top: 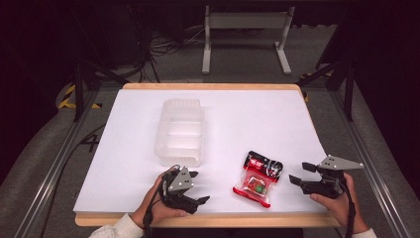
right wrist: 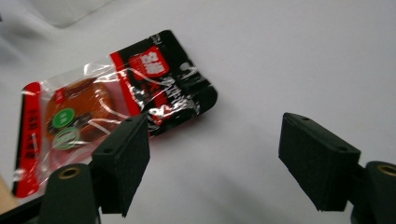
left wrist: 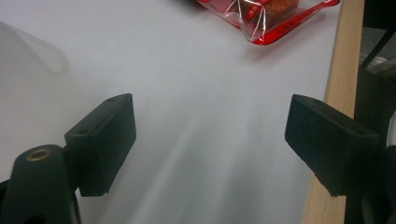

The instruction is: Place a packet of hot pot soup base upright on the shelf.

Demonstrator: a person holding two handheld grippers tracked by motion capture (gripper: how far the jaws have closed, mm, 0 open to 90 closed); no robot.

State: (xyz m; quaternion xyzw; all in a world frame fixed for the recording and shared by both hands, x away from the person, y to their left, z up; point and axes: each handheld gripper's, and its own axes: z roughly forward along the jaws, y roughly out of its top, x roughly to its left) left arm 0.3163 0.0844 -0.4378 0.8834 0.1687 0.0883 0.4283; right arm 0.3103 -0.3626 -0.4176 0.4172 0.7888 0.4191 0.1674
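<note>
A red and black snack packet (top: pixel 258 178) with a clear window lies flat on the white table cover, near the front edge. My left gripper (top: pixel 200 187) rests open to the left of it, empty, jaws wide apart. My right gripper (top: pixel 298 173) is open just right of the packet, pointing toward it. In the right gripper view the packet (right wrist: pixel 107 107) lies ahead and left, partly behind the left jaw of the open gripper (right wrist: pixel 215 154). In the left gripper view the packet's corner (left wrist: pixel 266 18) shows at the top, far beyond the open gripper (left wrist: pixel 210 135).
A translucent plastic container (top: pixel 181 131) stands mid-table, just beyond the left gripper; its edge (left wrist: pixel 28 51) shows beside the left jaw. The wooden table edge (left wrist: pixel 341 70) runs close on the right. Bare white cover (top: pixel 247 114) spreads to the container's right.
</note>
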